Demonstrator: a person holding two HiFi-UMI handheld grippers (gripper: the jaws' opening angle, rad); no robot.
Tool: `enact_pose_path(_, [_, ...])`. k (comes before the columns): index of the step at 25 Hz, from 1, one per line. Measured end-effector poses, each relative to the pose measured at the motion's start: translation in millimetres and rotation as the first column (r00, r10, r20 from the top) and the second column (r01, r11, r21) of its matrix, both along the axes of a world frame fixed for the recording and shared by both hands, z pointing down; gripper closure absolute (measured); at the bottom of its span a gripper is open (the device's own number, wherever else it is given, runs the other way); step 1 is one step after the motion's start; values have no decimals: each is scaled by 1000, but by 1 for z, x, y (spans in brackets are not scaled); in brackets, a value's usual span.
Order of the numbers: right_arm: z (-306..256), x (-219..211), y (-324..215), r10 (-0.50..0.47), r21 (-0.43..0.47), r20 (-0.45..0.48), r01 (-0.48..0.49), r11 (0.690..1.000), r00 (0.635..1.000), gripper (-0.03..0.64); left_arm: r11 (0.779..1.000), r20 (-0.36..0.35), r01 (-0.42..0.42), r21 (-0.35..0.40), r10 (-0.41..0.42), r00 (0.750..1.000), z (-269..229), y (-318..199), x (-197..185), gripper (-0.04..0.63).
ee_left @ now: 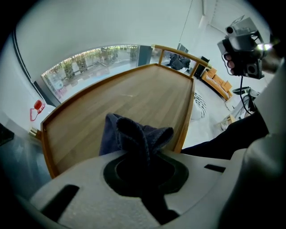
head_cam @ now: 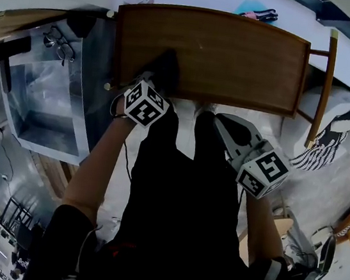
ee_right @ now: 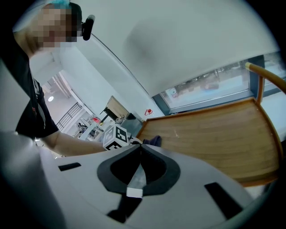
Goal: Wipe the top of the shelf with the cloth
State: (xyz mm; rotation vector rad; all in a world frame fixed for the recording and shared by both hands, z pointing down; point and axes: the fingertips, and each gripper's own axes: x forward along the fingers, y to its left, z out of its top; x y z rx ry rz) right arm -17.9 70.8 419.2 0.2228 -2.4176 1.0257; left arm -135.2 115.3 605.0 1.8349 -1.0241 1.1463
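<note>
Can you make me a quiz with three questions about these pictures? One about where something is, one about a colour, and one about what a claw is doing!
1. Where is the cloth?
A. on the floor
B. in the left claw, on the shelf top
C. on the person's shoulder

2. What colour is the cloth?
A. dark blue
B. yellow
C. white

3. What is the right claw doing?
A. gripping the cloth
B. wide open
C. shut on nothing

Answers: B, the left gripper view shows it pinched there; A, it looks dark blue against the wood; C, its jaws meet with nothing between.
</note>
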Motion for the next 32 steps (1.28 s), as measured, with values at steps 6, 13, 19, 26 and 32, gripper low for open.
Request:
enact_pose_path(6, [-2, 27, -11, 45, 5, 8, -45, 999, 999, 611, 999, -10, -37, -5, 37, 999, 2, -17, 27, 558])
enact_pose_path(13, [-7, 60, -27, 99, 15, 14, -99, 995, 995, 611, 997, -18, -81, -6, 81, 997, 3, -38, 60, 558])
enact_pose_path(19, [-7, 89, -38, 147, 15, 16, -147, 989, 989, 611, 991, -29, -132, 2, 132, 991, 3, -60, 95, 558])
enact_pose_path(26, [-5, 124, -48, 197, 9, 12, -197, 980, 980, 611, 982, -50, -189, 9, 189, 981, 2, -84, 137, 558])
enact_pose_path(32, [-1, 154, -60, 253, 12, 10, -253, 967, 968, 611, 971, -60, -238, 17, 238, 969, 2, -104, 170, 558])
